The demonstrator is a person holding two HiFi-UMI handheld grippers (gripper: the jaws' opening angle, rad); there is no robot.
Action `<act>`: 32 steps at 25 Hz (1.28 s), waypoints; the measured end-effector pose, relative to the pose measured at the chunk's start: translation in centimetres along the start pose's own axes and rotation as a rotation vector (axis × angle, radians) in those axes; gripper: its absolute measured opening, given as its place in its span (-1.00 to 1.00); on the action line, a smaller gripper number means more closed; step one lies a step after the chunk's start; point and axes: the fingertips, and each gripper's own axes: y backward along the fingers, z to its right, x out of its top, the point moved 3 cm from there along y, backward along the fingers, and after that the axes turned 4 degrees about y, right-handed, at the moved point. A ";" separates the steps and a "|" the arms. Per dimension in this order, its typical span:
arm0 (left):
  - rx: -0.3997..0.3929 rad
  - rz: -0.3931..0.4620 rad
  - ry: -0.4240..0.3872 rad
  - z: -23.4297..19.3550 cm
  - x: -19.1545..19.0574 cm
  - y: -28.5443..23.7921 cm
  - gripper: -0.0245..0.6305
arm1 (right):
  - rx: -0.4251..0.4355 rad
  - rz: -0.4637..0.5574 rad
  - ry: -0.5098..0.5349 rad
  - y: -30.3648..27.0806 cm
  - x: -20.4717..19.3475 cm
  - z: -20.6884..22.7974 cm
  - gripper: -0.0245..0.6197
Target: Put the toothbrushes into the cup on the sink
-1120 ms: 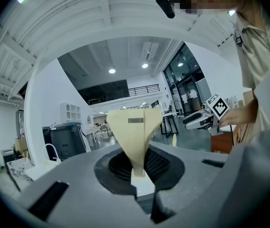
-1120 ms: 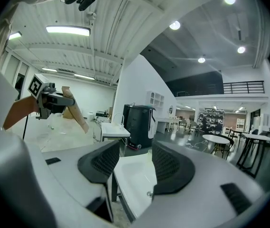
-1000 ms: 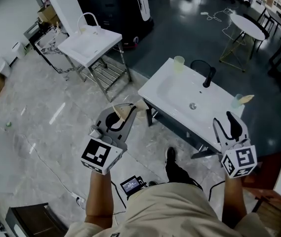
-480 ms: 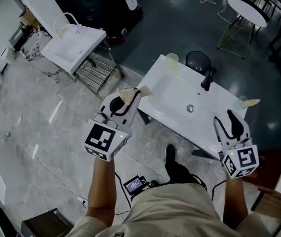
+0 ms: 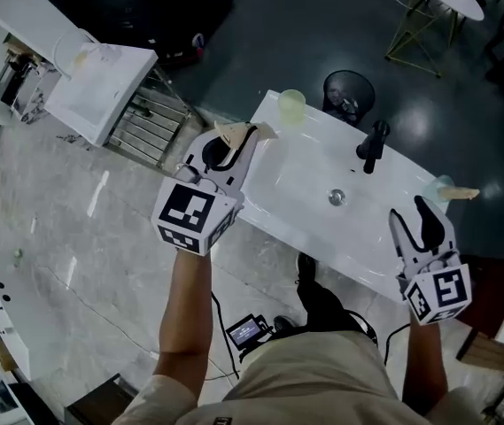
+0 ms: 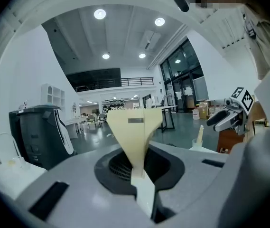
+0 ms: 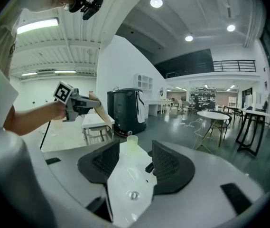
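Note:
My left gripper (image 5: 230, 145) is shut on a cream toothbrush (image 5: 236, 134), which shows as a flat wedge between the jaws (image 6: 135, 137). It hangs over the near left end of the white sink (image 5: 296, 180). A pale green cup (image 5: 291, 104) stands on the sink's far left corner, also in the right gripper view (image 7: 132, 140). Another clear cup (image 5: 445, 189) with a cream stick in it stands at the sink's right end. My right gripper (image 5: 414, 220) is open and holds nothing, near the sink's right front edge; the basin shows between its jaws (image 7: 130, 175).
A black faucet (image 5: 373, 144) rises behind the basin, with the drain (image 5: 336, 198) in front of it. A black bin (image 5: 347, 96) stands behind the sink. A second white sink on a metal frame (image 5: 101, 87) is at the left. A small device (image 5: 247, 330) lies on the floor.
Both grippers have moved forward and down towards the sink. The left one, still holding the cream toothbrush, went from beside the sink's corner to above its left end.

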 end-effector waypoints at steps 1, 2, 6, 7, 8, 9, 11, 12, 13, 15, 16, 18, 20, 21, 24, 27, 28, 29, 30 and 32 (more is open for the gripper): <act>-0.001 -0.008 0.000 -0.4 -0.4 -1.4 -0.83 | -0.001 -0.010 -0.008 -0.6 -0.5 0.6 -0.26; -0.002 -0.015 0.001 -0.8 -0.8 -2.8 -0.83 | -0.002 -0.019 -0.016 -1.2 -1.1 1.2 -0.26; -0.014 -0.033 0.011 -2.2 -2.7 -8.2 -0.83 | -0.002 -0.054 -0.045 -3.6 -3.4 3.2 -0.26; -0.014 -0.043 0.016 -2.6 -3.4 -9.3 -0.83 | -0.001 -0.062 -0.052 -4.1 -3.9 3.6 -0.26; -0.013 -0.054 0.022 -3.0 -4.1 -10.4 -0.83 | 0.001 -0.069 -0.058 -4.6 -4.4 4.0 -0.26; -0.011 -0.064 0.028 -3.4 -4.8 -11.4 -0.83 | 0.003 -0.074 -0.063 -5.1 -4.7 4.3 -0.26; -0.006 -0.078 0.039 -4.0 -6.1 -13.3 -0.83 | 0.007 -0.080 -0.072 -6.0 -5.4 4.9 -0.26; -0.005 -0.085 0.044 -4.3 -6.7 -14.1 -0.83 | 0.008 -0.083 -0.076 -6.3 -5.7 5.2 -0.26; -0.004 -0.093 0.049 -4.5 -7.4 -14.9 -0.83 | 0.010 -0.087 -0.082 -6.6 -6.1 5.4 -0.26; -0.004 -0.110 0.058 -4.7 -8.6 -16.3 -0.83 | 0.012 -0.097 -0.094 -7.1 -6.9 5.7 -0.26; -0.003 -0.117 0.062 -4.8 -9.2 -17.0 -0.83 | 0.014 -0.103 -0.099 -7.4 -7.3 5.9 -0.26; 0.000 -0.128 0.072 -5.0 -10.3 -18.2 -0.83 | 0.019 -0.111 -0.108 -7.9 -8.2 6.4 -0.26; 0.005 -0.139 0.081 -5.1 -11.4 -19.2 -0.83 | 0.024 -0.119 -0.119 -8.3 -9.1 6.7 -0.26; 0.008 -0.145 0.083 -5.1 -11.8 -19.7 -0.83 | 0.027 -0.123 -0.125 -8.5 -9.6 6.9 -0.26; 0.017 -0.158 0.076 -5.2 -13.1 -21.2 -0.83 | 0.034 -0.134 -0.139 -9.1 -10.8 7.4 -0.26; 0.023 -0.182 0.067 -5.3 -14.4 -22.3 -0.83 | 0.037 -0.141 -0.148 -9.5 -11.6 7.6 -0.26; 0.023 -0.190 0.068 -5.3 -14.9 -22.6 -0.83 | 0.037 -0.144 -0.150 -9.6 -11.8 7.7 -0.26; 0.023 -0.197 0.071 -5.3 -15.3 -22.8 -0.83 | 0.036 -0.147 -0.152 -9.7 -11.9 7.8 -0.26; 0.023 -0.203 0.075 -5.3 -15.7 -23.0 -0.83 | 0.036 -0.151 -0.154 -9.8 -12.1 7.9 -0.26; 0.022 -0.212 0.081 -5.3 -16.5 -23.3 -0.83 | 0.037 -0.158 -0.160 -9.9 -12.4 8.0 -0.26</act>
